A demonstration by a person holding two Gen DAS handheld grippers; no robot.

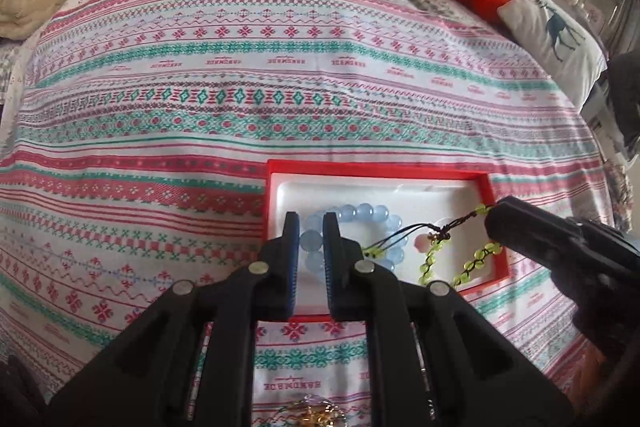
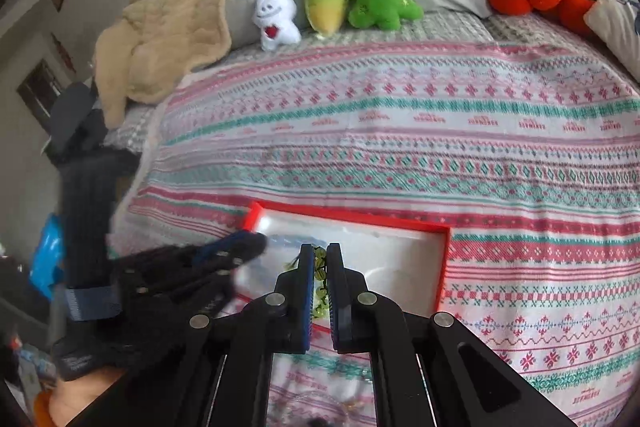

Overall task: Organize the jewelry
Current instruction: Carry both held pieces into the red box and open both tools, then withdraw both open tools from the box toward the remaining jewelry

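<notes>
Red box with white lining sits open on the bed, near edge toward both wrists. Left hand-held gripper is over the box's left half, jaws narrow with a slim gap, and the blue bead bracelet shows through that gap and to its right; looks like the pads are pinched on one side of the loop, but contact is partly hidden, so a grip is a judgement. The bracelet ring lies in the box's left-centre part, extending rightward from the left tips. Right hand-held gripper comes in from the right side, jaws clamped tight on the green bead bracelet; in the right wrist view the green beads sit right between the pads. From that grip the green strand hangs down and left into the box's right half, black cord and a small pink charm trailing toward the blue ring, cord overlapping it. Key relation: green piece runs diagonally from the right tips down toward the box's near rim, right hand nearer; blue ring belongs to the left hand. Likely next: lower and let go in the box; tangle risk where cord crosses the blue beads.
</notes>
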